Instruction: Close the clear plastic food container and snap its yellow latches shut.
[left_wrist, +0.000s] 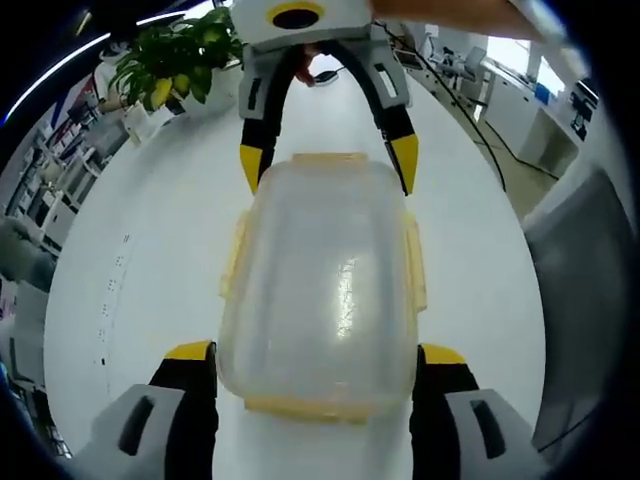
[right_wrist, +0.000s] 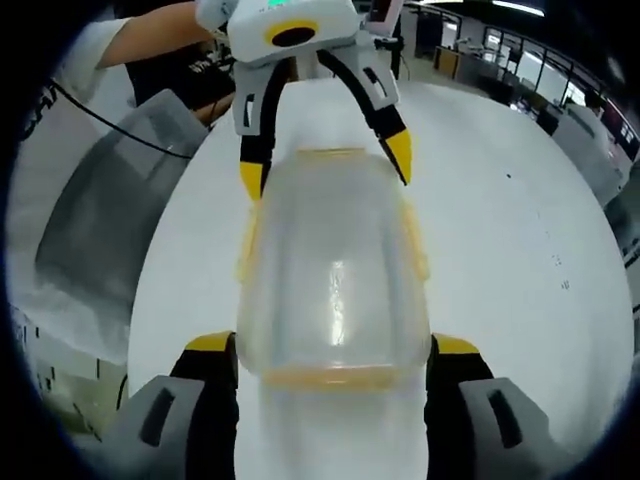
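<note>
Lidded container on white table, flanked endwise by wide-open left gripper and right gripper; potted plant beyond

Black curved jaws tipped in yellow on the left gripper and right gripper, mounted on grey housings with dark slots. White sleeve over a black garment behind the right gripper's twin.

Container on the table between two facing claws, left claw straddling its near end, right claw straddling its far end, plant on the table beyond
</note>
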